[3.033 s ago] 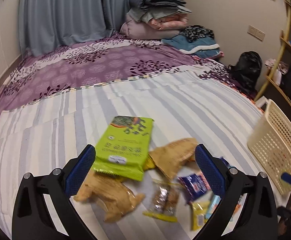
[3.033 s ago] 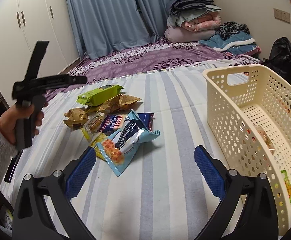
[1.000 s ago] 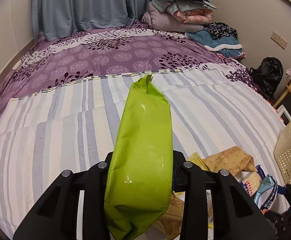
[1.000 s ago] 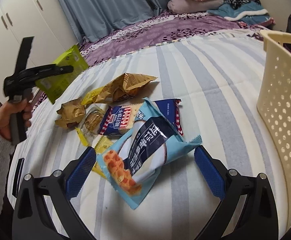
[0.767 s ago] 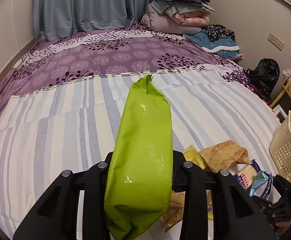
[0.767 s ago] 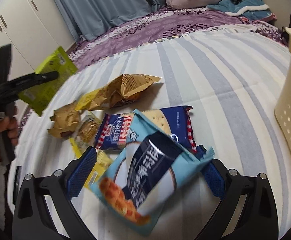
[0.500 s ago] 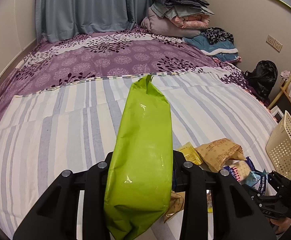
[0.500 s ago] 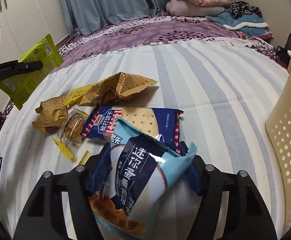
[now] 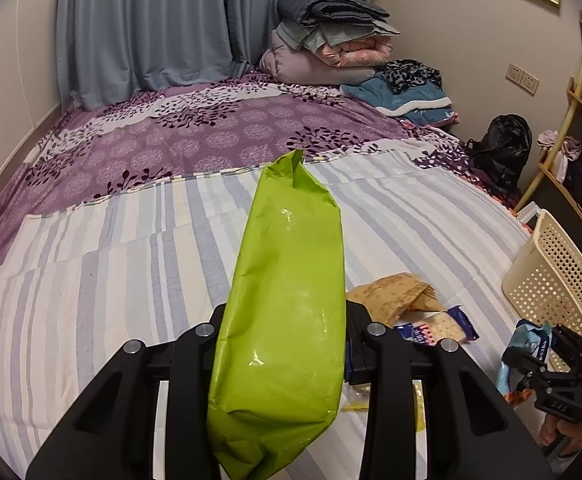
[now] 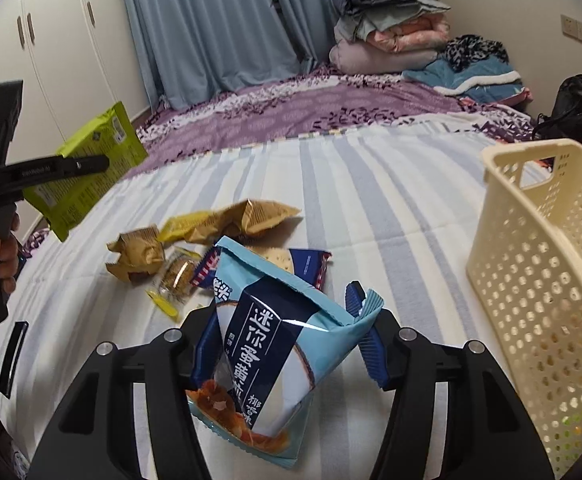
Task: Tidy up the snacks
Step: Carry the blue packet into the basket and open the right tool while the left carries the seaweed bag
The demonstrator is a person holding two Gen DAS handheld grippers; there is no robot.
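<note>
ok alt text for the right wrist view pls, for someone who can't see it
The right tongs are closing on a light blue snack bag held above a striped bedsheet. A cream basket stands at right; at left, the left tongs hold a green packet above loose snacks.

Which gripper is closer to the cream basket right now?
Right. The right gripper, closing on the blue snack bag, is just beside the cream basket. The left gripper, holding the green packet, is beyond the snack pile, farther away.
</note>
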